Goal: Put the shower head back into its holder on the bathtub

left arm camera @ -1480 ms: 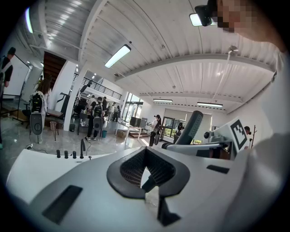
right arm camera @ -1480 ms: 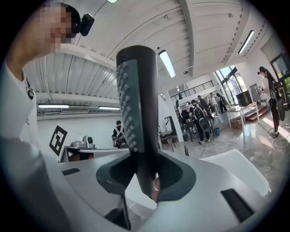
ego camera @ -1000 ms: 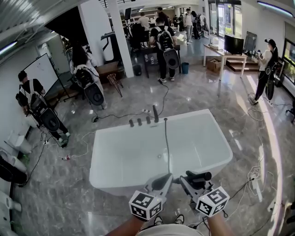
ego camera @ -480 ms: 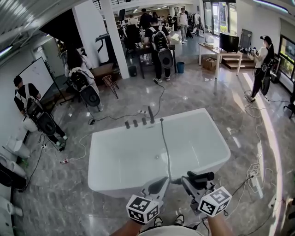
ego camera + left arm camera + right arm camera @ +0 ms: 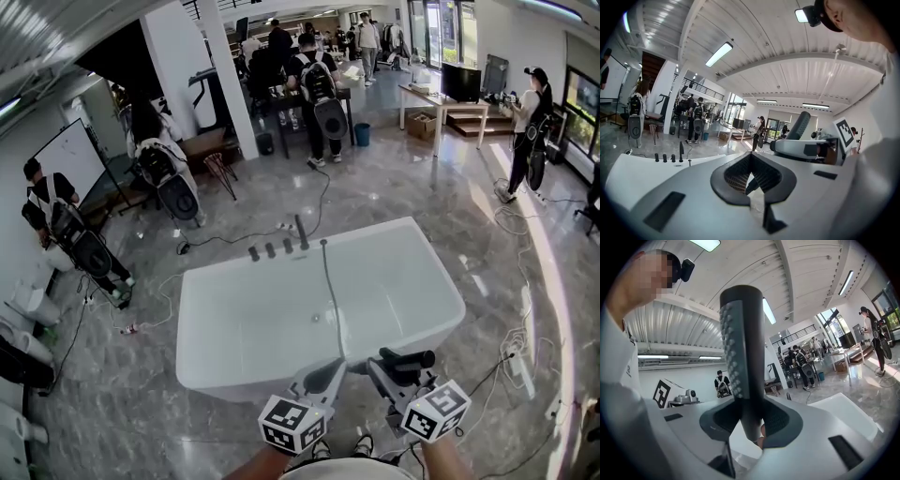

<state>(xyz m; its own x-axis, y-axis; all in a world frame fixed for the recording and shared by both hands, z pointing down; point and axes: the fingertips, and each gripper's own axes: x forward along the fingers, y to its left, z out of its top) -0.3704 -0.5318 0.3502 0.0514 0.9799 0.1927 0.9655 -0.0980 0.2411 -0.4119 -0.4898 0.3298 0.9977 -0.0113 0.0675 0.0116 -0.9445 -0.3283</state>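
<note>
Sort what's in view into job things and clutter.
Job: shower head, hose, bathtub, fittings on its rim, right gripper holding the head.
Clutter: whiteboard, floor cable, blue bin, people in the hall.

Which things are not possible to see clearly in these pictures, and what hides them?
- The holder: in the head view, the fittings on the tub far rim are too small to tell which one it is.
- The shower head lower end: in the right gripper view, it is hidden by the right gripper shut on it.
- Where the hose joins the shower head: in the head view, it is covered by the left gripper.
</note>
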